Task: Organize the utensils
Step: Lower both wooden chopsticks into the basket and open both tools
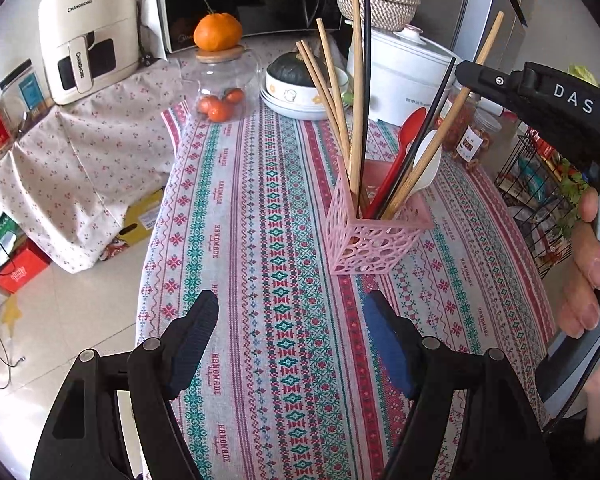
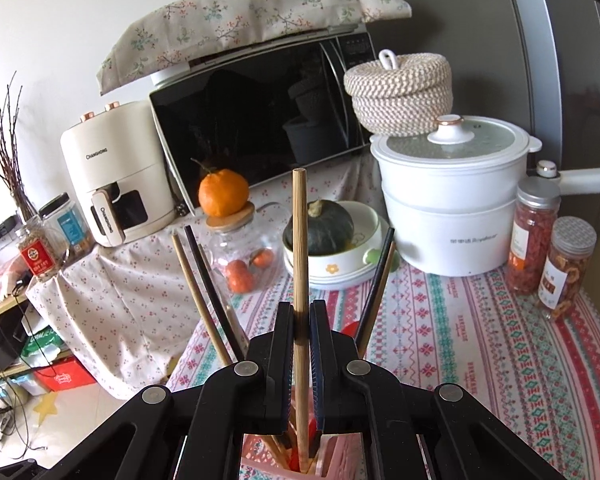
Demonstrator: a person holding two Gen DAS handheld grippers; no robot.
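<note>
1. My right claw (image 2: 301, 322) is clamped on a wooden chopstick (image 2: 300, 264). The two pads press its sides with no gap showing, and the stick runs upright between them, its blunt top well above my fingertips.
2. The lower end of that chopstick goes down past my pads into the pink holder (image 2: 340, 456), which sits directly under the claw in my right wrist view. I cannot tell whether its tip touches the bottom.
3. Other sticks fan out of the same holder on both sides of my grip: a black chopstick (image 2: 208, 280) and a pale wooden one lean left, another black and wooden pair leans right.
4. My left claw (image 1: 292, 344) is spread wide and holds nothing. Its pads hang over the patterned tablecloth (image 1: 260, 200), apart from every utensil.
5. From the left wrist, the pink holder (image 1: 364, 240) stands on the cloth ahead of and slightly right of that open claw, near but not touching it. It is a lattice box packed with wooden and black chopsticks, a red spoon (image 1: 408, 136) and a white spoon (image 1: 426, 168), all leaning outward.
6. In that same view, the body of my right tool (image 1: 548, 100) reaches in from the right edge above the holder, with my hand (image 1: 588, 272) wrapped round its handle.
7. Behind the holder sit a white pot (image 1: 404, 68), a bowl with a dark squash (image 1: 292, 68) and a glass jar (image 1: 224, 80) topped by an orange.
</note>
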